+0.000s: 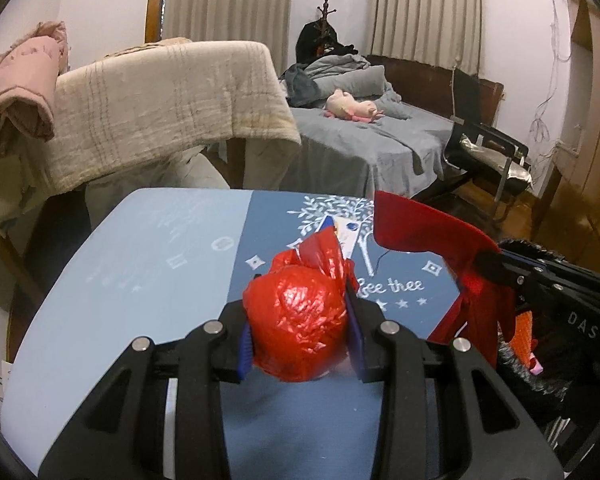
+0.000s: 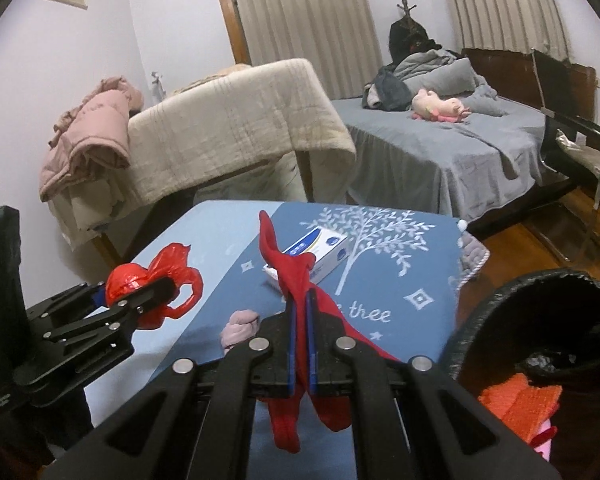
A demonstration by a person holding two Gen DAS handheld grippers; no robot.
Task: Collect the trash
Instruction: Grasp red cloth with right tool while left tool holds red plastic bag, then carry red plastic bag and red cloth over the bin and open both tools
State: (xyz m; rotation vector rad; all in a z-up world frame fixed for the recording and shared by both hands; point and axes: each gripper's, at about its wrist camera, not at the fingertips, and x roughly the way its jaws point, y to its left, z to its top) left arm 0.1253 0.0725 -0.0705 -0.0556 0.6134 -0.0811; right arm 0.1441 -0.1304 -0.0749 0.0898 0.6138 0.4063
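My left gripper (image 1: pixel 300 320) is shut on a tied red plastic bag (image 1: pixel 300 320) and holds it above the blue table cloth (image 1: pixel 140 280). It also shows in the right wrist view (image 2: pixel 140 290) at the left, with the red bag (image 2: pixel 172 264) between its fingers. My right gripper (image 2: pixel 300 312) is shut on a red cloth (image 2: pixel 284 268) that hangs down below the jaws. In the left wrist view the red cloth (image 1: pixel 420 224) hangs at the right from the right gripper (image 1: pixel 488 268).
A white and blue box (image 2: pixel 320 250) lies on the table. A crumpled pink wad (image 2: pixel 240 330) lies near my right gripper. A black bin (image 2: pixel 540 340) with orange material (image 2: pixel 516 404) inside stands at the table's right. A chair draped with a beige blanket (image 2: pixel 236 128) and a bed (image 2: pixel 440 152) stand behind.
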